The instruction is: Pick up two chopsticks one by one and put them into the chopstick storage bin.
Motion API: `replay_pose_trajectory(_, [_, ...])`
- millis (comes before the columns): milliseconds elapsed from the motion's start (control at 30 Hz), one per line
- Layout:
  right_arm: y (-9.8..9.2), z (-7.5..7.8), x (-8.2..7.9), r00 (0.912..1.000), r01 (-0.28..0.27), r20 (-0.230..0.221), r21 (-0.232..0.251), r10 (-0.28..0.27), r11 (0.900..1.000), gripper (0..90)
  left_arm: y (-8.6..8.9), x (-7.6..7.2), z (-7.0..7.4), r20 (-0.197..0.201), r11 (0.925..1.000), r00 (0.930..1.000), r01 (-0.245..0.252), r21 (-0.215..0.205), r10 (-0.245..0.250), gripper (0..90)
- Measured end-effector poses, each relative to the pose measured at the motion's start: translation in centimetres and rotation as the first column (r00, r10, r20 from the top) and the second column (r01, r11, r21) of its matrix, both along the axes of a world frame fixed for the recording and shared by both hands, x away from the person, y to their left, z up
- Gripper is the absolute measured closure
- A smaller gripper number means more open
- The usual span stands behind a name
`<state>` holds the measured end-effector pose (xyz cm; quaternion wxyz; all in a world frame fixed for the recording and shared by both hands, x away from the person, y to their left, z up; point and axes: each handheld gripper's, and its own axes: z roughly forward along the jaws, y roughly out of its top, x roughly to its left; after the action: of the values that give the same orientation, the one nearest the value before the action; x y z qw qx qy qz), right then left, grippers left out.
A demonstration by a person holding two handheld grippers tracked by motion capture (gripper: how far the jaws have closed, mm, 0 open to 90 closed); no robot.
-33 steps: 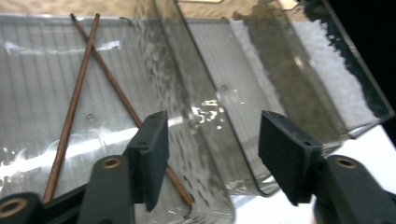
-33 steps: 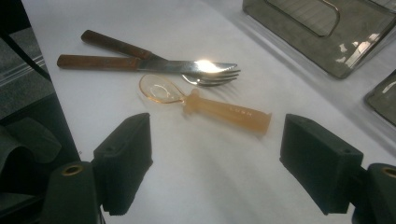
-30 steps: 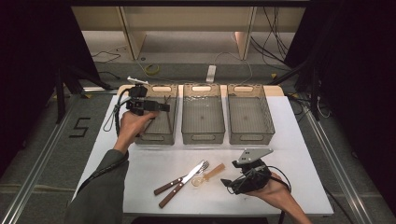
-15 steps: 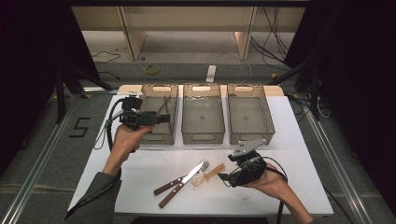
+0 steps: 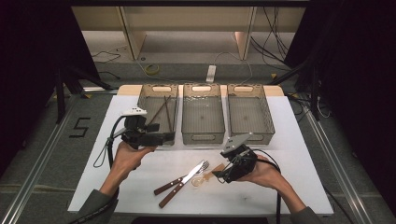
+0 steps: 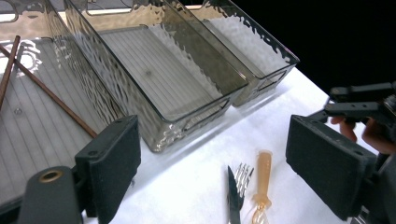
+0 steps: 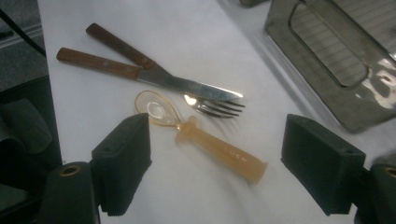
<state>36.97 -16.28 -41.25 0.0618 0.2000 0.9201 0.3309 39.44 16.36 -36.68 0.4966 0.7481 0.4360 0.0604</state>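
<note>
The right gripper (image 5: 223, 175) hangs low over the white table (image 5: 299, 140), its two black padded jaws standing wide apart with nothing between them. Just in front of them lies the amber spoon (image 7: 201, 137), flat on the table, with its handle end toward the jaws and its bowl away.

I judge this spoon to be light and a little flexible, made of translucent plastic or rubber. The handle is thick, round and matte, so the pads should hold it well there; the bowl is thin, glossy and probably slippery, not a good place to pinch. Because it lies so flat, the jaws must go almost down to the table surface.

Almost touching the bowl of the spoon are a knife (image 7: 140, 70) and a fork (image 7: 154, 70), crossed over each other, with dark brown wooden handles and shiny steel ends.

The left gripper (image 5: 161, 138) is at the near end of the left bin (image 5: 144, 100). Its jaws have just been opening and now stand apart, empty. Two thin brown chopsticks (image 5: 164, 112) already lie inside this bin. The middle bin (image 5: 203, 135) and the right bin (image 5: 252, 135) are of the same smoky clear plastic with wavy walls and ribbed floors.
</note>
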Motion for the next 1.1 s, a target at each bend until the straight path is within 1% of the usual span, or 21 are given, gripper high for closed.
replay_pose_trajectory(33, [0.1, 0.0, 0.1, 0.9999, -0.011, -0.003, -0.011, 0.011, 1.000, 24.2, 0.0, -0.3, -0.1, 0.006, 1.0000, 1.0000, -0.002, 0.000, 0.002, 17.5])
replay_pose_trajectory(133, [0.7, -0.2, 0.2, 0.9995, -0.029, 0.011, -0.044, 0.030, 0.999, 24.1, -0.1, -1.0, -0.4, 0.021, 1.0000, 0.9998, 0.001, -0.005, -0.001, 17.1])
replay_pose_trajectory(200, [0.9, -0.2, 0.3, 0.9992, -0.038, 0.013, -0.054, 0.039, 0.998, 24.1, -0.2, -1.4, -0.7, 0.037, 1.0000, 0.9993, 0.005, -0.003, -0.005, 17.0])
replay_pose_trajectory(367, [1.2, -0.2, 0.8, 0.9984, -0.054, 0.012, -0.067, 0.055, 0.996, 24.0, -0.5, -2.4, -1.5, 0.072, 0.9997, 0.9973, 0.014, 0.020, -0.016, 16.4])
replay_pose_trajectory(433, [1.2, -0.3, 1.0, 0.9983, -0.055, 0.011, -0.077, 0.056, 0.996, 24.0, -0.5, -2.7, -1.8, 0.085, 0.9996, 0.9961, 0.021, 0.018, -0.023, 16.4])
replay_pose_trajectory(533, [1.3, -0.4, 1.2, 0.9978, -0.064, 0.008, -0.082, 0.065, 0.995, 24.0, -0.4, -2.9, -2.1, 0.091, 0.9996, 0.9954, 0.027, 0.013, -0.028, 16.3])
replay_pose_trajectory(633, [1.3, -0.6, 1.4, 0.9969, -0.078, 0.000, -0.095, 0.078, 0.992, 24.1, -0.2, -3.2, -2.3, 0.113, 0.9996, 0.9933, 0.025, 0.010, -0.026, 16.3])
replay_pose_trajectory(700, [1.3, -0.7, 1.5, 0.9966, -0.083, -0.007, -0.099, 0.082, 0.992, 24.1, -0.2, -3.6, -2.4, 0.135, 0.9998, 0.9907, 0.018, 0.012, -0.020, 16.3])
replay_pose_trajectory(800, [1.5, -0.7, 1.7, 0.9956, -0.094, -0.011, -0.105, 0.093, 0.990, 24.2, -0.2, -4.3, -2.7, 0.145, 0.9997, 0.9891, 0.021, 0.015, -0.023, 16.3])
replay_pose_trajectory(867, [1.6, -0.9, 1.9, 0.9949, -0.101, -0.014, -0.115, 0.100, 0.988, 24.3, -0.2, -4.7, -2.8, 0.160, 0.9991, 0.9868, 0.022, 0.036, -0.027, 16.3])
replay_pose_trajectory(967, [1.8, -1.2, 2.0, 0.9946, -0.104, -0.019, -0.133, 0.102, 0.986, 24.3, -0.3, -5.2, -2.9, 0.175, 0.9984, 0.9839, 0.027, 0.051, -0.035, 16.2])
replay_pose_trajectory(1067, [1.9, -1.5, 2.0, 0.9946, -0.104, -0.017, -0.152, 0.103, 0.983, 24.3, -0.2, -5.5, -3.1, 0.182, 0.9983, 0.9824, 0.032, 0.049, -0.040, 16.0])
replay_pose_trajectory(1100, [1.9, -1.5, 1.9, 0.9948, -0.102, -0.014, -0.157, 0.101, 0.982, 24.3, -0.2, -5.6, -3.2, 0.183, 0.9988, 0.9826, 0.029, 0.039, -0.035, 16.0])
